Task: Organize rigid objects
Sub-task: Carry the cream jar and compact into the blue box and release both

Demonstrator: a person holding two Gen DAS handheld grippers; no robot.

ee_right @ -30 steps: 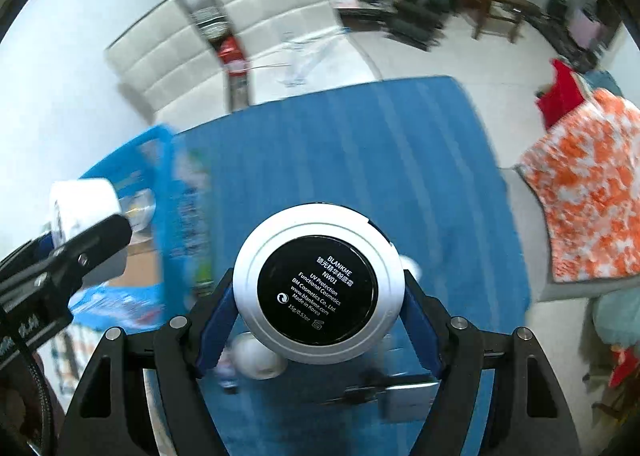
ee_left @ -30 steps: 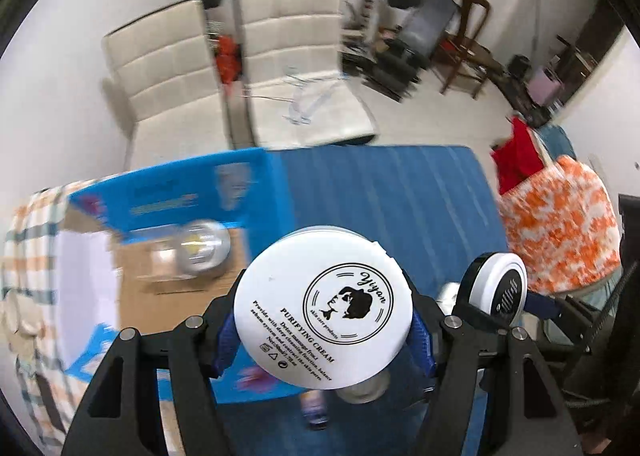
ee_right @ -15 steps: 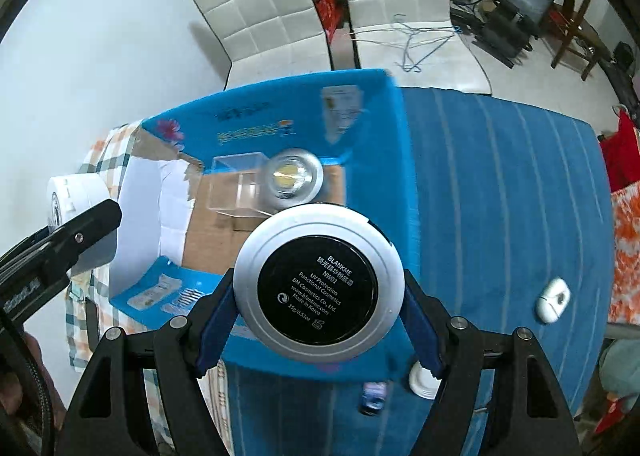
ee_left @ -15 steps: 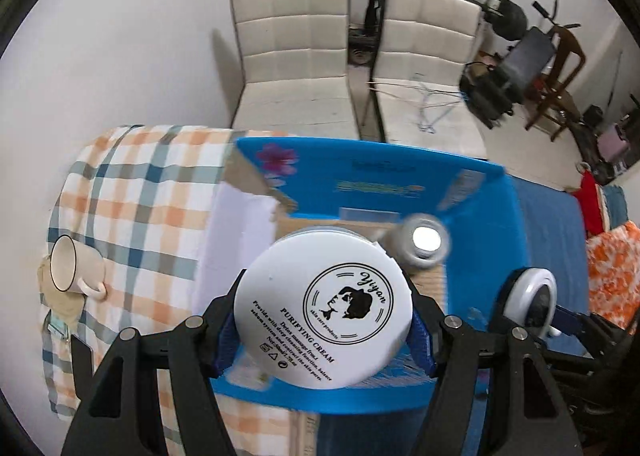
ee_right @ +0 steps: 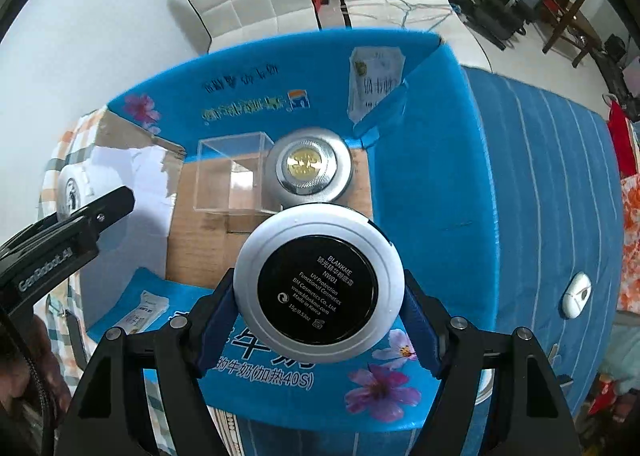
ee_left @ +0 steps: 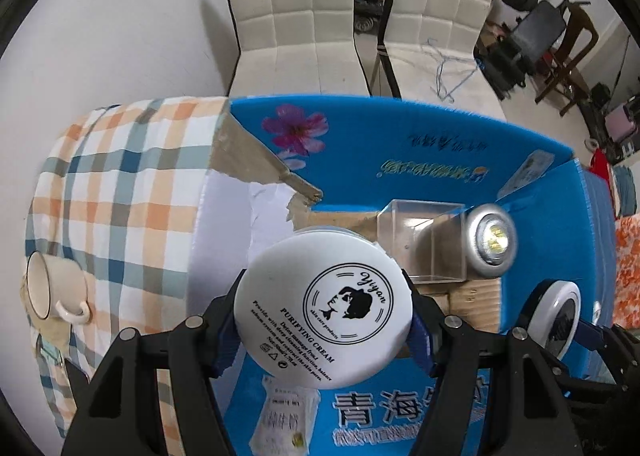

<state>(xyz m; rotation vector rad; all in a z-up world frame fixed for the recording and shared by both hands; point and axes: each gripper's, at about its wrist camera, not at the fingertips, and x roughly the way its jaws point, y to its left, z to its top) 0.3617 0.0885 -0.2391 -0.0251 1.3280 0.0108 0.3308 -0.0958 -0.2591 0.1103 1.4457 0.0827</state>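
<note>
Two jars, one in each of my hands, both hang over the open blue box (ee_right: 420, 159). My left fingers (ee_left: 224, 332) clamp the white cream jar (ee_left: 323, 312) by its sides, base up, above the box's left half. My right fingers (ee_right: 416, 316) squeeze the black-bottomed compact (ee_right: 318, 290) above the near edge, just short of the round silver light (ee_right: 310, 169) and the clear cube (ee_right: 230, 179), leaving bare cardboard floor for setting both down.

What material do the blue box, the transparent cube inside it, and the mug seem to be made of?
Blue box: printed cardboard, judging by the brown torn edge and bare brown floor. Transparent cube: probably clear acrylic, possibly glass; see-through with sharp glossy edges. Mug: likely glazed ceramic or enamel; glossy white with a dark rim.
</note>
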